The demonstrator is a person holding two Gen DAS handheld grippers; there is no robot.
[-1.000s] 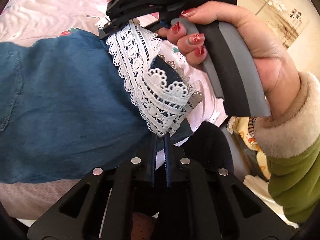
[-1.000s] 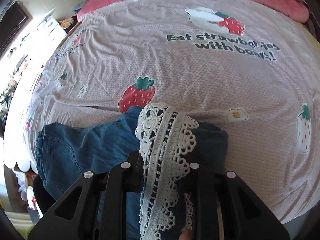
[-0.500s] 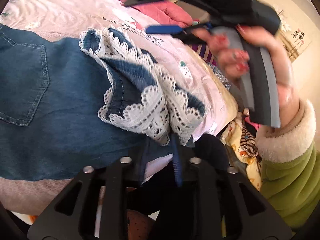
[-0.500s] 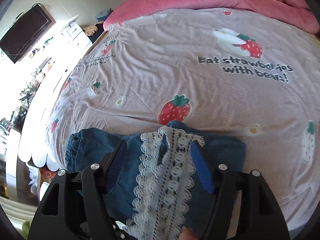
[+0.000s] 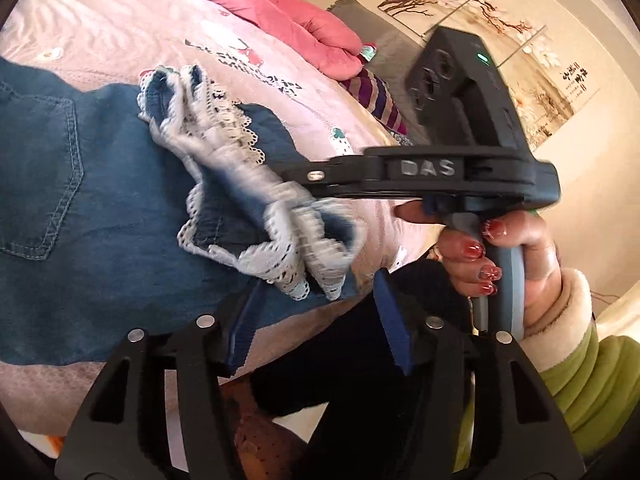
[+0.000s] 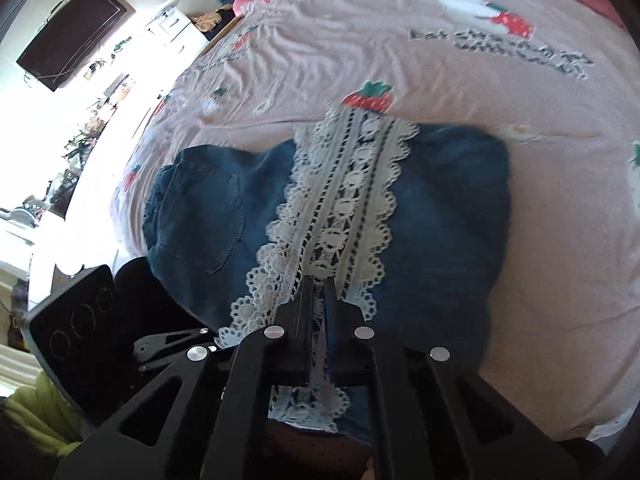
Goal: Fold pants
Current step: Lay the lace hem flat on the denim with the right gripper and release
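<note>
Denim pants (image 6: 440, 208) lay on bed (image 6: 360, 60), apparently folded over once, lace hem (image 6: 344, 208) on top. Right gripper (image 6: 316, 292) clenched on lace; left gripper (image 5: 316, 312) had just released, empty. Further folding, smoothing left.

One pair of denim pants (image 6: 440, 216) lies on the bed, with one white lace hem (image 6: 348, 192) across it and one back pocket (image 5: 36, 176) showing in the left wrist view. Two grippers appear: the left gripper (image 5: 316, 326) and the right gripper (image 6: 318, 292). One strawberry-print bedsheet (image 6: 360, 40), one pink quilt (image 5: 280, 12), one wall television (image 6: 72, 40), one flower painting (image 5: 500, 40) and one striped cloth (image 5: 376, 100) make up what else can be counted.
</note>
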